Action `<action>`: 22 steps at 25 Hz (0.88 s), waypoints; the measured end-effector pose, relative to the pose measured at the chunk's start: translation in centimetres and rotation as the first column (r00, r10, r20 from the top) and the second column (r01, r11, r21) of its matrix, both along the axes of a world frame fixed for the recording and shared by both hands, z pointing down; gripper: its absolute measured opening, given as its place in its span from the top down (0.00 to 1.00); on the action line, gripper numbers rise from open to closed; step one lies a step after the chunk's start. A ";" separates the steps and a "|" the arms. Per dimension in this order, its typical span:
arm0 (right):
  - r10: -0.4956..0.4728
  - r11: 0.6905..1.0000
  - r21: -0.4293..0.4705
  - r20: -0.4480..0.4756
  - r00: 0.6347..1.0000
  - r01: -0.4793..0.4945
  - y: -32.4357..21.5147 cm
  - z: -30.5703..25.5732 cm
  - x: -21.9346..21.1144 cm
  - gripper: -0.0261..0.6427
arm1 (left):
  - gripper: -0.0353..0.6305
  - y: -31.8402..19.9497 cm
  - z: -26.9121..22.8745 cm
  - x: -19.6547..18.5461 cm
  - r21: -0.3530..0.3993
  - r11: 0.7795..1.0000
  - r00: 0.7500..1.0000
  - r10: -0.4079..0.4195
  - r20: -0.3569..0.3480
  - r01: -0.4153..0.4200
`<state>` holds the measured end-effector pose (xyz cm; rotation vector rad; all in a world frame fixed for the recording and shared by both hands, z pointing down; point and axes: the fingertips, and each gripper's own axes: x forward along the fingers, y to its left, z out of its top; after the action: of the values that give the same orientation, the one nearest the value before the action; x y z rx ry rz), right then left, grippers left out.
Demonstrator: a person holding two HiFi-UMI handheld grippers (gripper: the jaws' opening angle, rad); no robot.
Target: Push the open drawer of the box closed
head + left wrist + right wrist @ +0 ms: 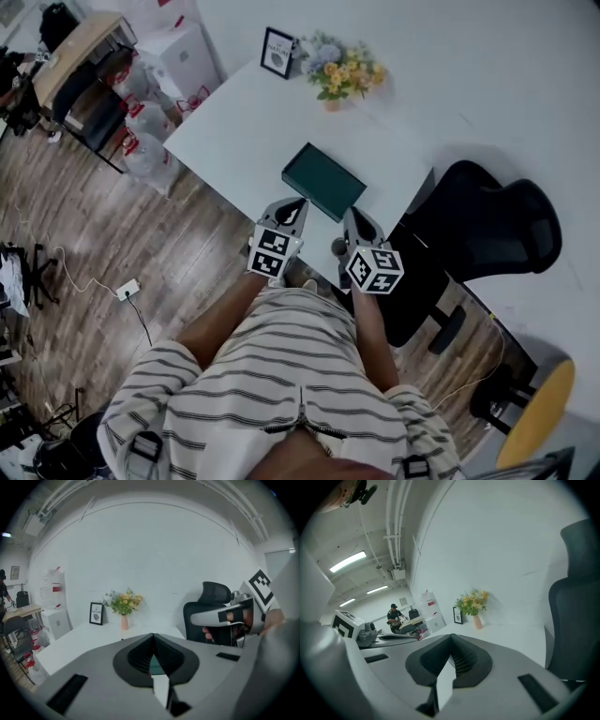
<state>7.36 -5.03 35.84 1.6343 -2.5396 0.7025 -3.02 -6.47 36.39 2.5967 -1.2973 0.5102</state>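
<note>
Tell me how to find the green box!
Look at the big white table. The box lies near the edge closest to the person. It is flat and dark green, unlike the flowers and the frame at the far end.

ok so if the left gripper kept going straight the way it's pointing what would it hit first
Most likely the dark green box on the white table: the left gripper, jaws shut, aims slightly down at it, and green shows just past its jaws. Depth is hard to judge.
</note>
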 end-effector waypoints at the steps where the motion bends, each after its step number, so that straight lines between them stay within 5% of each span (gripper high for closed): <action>1: -0.003 1.000 0.016 -0.007 1.000 0.003 0.2 -0.3 -0.1 0.95 | 0.94 0.2 -0.4 0.0 0.008 1.000 1.000 -0.002 -0.007 0.003; 10: -0.001 0.991 0.136 -0.047 0.999 0.008 1.4 -3.3 -0.3 0.95 | 0.94 1.0 -3.4 0.1 0.079 0.997 0.998 -0.007 -0.065 0.012; 22: 0.036 0.987 0.160 -0.045 0.998 -0.028 0.9 -3.9 0.3 0.95 | 0.94 1.3 -4.3 1.2 0.118 0.993 0.997 0.030 -0.076 -0.020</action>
<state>7.65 -4.11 31.96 1.7192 -2.6011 0.4670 -1.86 -5.20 32.12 2.7016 -1.3088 0.3434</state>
